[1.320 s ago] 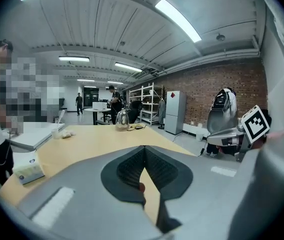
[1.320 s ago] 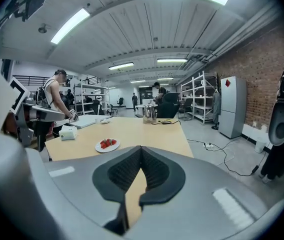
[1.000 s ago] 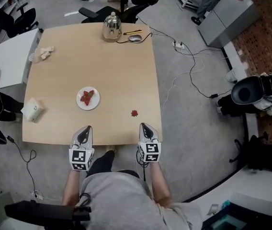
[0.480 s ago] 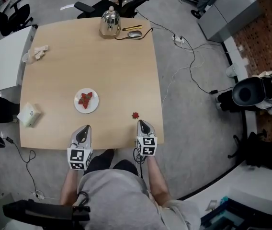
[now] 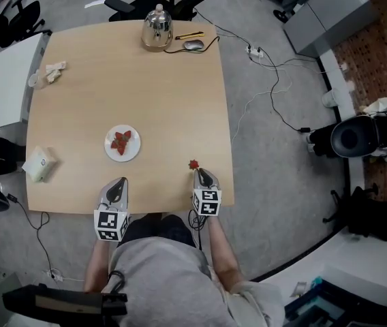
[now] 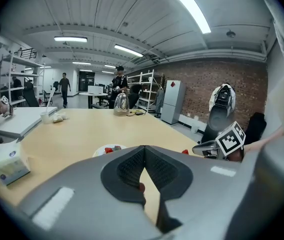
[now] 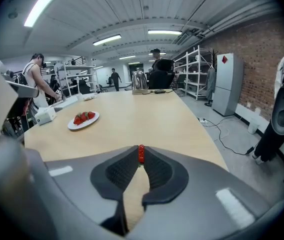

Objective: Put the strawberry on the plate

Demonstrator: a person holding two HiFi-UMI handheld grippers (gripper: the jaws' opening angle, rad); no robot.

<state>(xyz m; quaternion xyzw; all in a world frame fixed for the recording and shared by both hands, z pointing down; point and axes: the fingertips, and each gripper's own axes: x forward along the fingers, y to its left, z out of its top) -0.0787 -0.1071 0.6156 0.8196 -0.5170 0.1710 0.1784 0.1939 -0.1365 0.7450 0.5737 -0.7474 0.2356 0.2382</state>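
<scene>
Pale wood bench (image 5: 146,67) on a grey floor (image 5: 282,182), in a room with a brick wall. Toward its front edge, left of middle, a plate (image 5: 107,148) holds strawberries (image 5: 121,142). A lone strawberry (image 5: 193,163) lies near the front right corner, just ahead of the right claw (image 5: 199,173), whose jaws have just been opening and are slightly apart, gripping nothing. Left claw (image 5: 122,181) – jaws together.

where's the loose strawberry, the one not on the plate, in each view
Head view: the loose strawberry lies by the table's near right edge, right of the plate.
Left gripper view: it is a small red speck right of centre, with the plate to its left.
Right gripper view: it is near the centre, with the plate up and to the left.
Shared landmark: the white plate of strawberries.
</scene>
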